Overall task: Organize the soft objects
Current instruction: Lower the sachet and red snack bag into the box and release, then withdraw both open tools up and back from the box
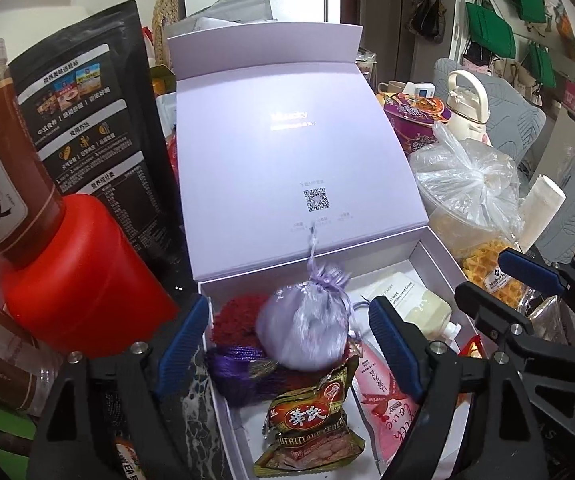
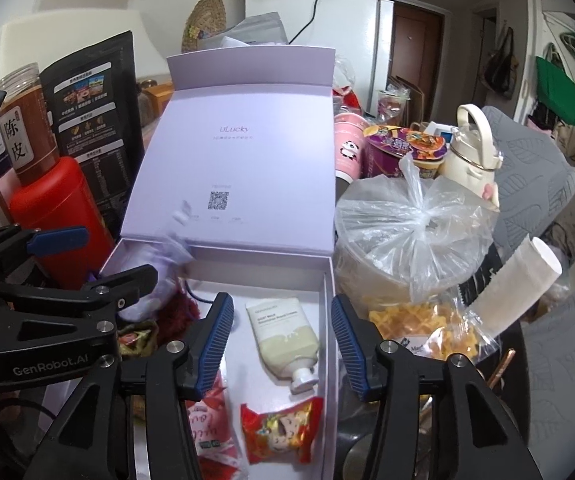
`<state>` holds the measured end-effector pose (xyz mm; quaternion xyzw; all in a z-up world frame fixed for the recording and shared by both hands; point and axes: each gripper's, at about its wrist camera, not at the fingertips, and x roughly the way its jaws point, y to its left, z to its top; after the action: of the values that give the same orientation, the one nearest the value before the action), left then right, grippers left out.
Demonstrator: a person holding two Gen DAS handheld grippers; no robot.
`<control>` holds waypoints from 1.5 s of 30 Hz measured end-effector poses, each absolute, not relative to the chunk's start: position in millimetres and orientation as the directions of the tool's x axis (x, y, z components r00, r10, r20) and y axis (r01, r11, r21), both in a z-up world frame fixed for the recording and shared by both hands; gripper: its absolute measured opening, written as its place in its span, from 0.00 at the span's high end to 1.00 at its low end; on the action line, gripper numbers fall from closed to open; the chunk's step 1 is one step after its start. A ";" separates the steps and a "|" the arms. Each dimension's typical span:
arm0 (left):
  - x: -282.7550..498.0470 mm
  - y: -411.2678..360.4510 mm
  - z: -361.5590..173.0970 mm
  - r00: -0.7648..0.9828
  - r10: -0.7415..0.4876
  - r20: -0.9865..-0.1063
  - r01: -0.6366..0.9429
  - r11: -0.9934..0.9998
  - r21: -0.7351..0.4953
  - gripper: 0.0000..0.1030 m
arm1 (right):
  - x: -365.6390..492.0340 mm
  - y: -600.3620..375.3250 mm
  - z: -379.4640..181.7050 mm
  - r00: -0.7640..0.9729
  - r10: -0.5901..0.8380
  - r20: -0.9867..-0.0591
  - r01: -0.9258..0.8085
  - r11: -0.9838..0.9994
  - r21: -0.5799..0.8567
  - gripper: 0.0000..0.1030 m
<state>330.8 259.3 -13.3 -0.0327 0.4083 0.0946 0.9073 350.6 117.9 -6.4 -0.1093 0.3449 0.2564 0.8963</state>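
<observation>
Ahead of both my tools stands a lilac box, its hinged lid propped upright at the far side, with a printed code square on the lid's inner face. The box tray sits directly under and between my tool tips.

My left tool is released: its blue-padded fingers stand wide apart and nothing is pressed between them. In the gap between them, blurred, is a lilac drawstring pouch, over the near-left part of the tray. I cannot tell whether it rests on the things beneath it. Just behind it, toward the left finger, is a red woolly piece; below that is a purple tasselled item.

Nearest the left tool's base lies a brown cereal packet. Beside it, under the right finger, is a pink sachet.

My right tool is also released, with its pads apart and touching nothing. Between and just beyond its fingers lies a cream tube, cap toward me, on the tray floor. Closer to the tool's base lies a small red snack packet.

Left of the box stand a red canister, a brown jar on top of it, and a black pouch behind. To the right of the right tool sits a knotted clear plastic bag on the cluttered table.
</observation>
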 end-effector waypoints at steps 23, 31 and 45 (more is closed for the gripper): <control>304.8 246.8 41.1 0.713 0.141 -0.687 -0.205 0.979 -0.011 0.20 | 325.5 97.3 38.6 0.667 0.432 -0.607 -0.540 0.842 0.007 0.50; 275.7 232.6 73.3 0.752 0.152 -0.641 -0.199 0.980 0.000 0.20 | 297.6 82.2 71.4 0.694 0.455 -0.559 -0.547 0.837 0.002 0.50; 213.7 200.8 111.1 0.817 0.133 -0.561 -0.162 0.987 -0.002 0.20 | 234.4 47.9 106.2 0.747 0.462 -0.478 -0.535 0.845 -0.019 0.50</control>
<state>213.7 200.8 111.1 -0.0246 0.2921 0.0775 0.9529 234.4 47.9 106.2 -0.0777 0.2344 0.2675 0.9314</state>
